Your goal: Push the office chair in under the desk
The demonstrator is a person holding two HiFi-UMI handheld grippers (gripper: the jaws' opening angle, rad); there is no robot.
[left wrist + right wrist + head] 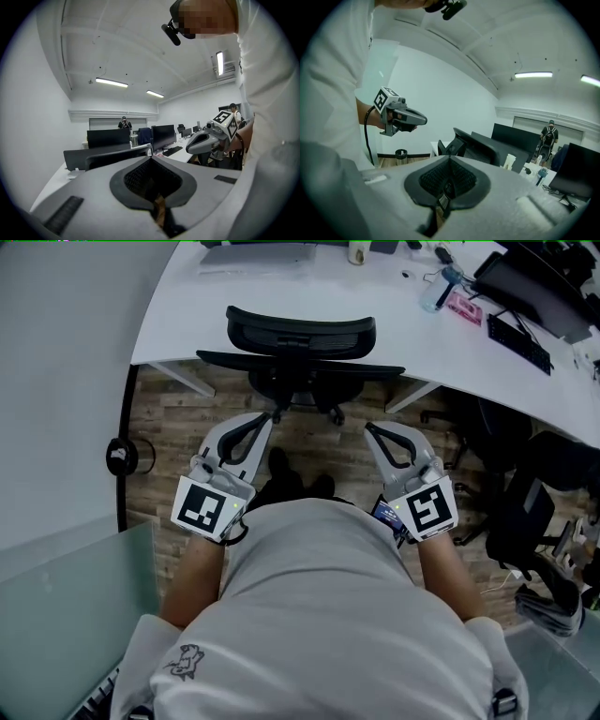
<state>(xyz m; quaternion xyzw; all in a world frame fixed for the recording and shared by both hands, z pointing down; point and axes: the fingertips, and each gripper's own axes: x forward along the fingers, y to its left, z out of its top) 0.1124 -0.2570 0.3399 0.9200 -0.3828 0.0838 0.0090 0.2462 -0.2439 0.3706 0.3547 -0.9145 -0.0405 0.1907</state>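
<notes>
The black office chair (300,345) stands at the curved white desk (178,310), its seat under the desk edge and its backrest facing me. Both grippers hover short of it, touching nothing. My left gripper (271,416) is shut and empty, its tip a little below the chair's left side. My right gripper (369,428) is shut and empty too, below the chair's right side. In the left gripper view the shut gripper (151,158) points at the chair back (105,157), with the right gripper (211,137) beside it. The right gripper view shows its shut gripper (450,157), the chair (480,146) and the left gripper (401,117).
A keyboard (518,341), a monitor (530,287) and a bottle (436,292) lie on the desk's right part. A black bin (122,457) stands at the left wall. Another dark chair (525,512) is at the right. A glass panel (66,615) is at the lower left. A person (124,123) stands far back.
</notes>
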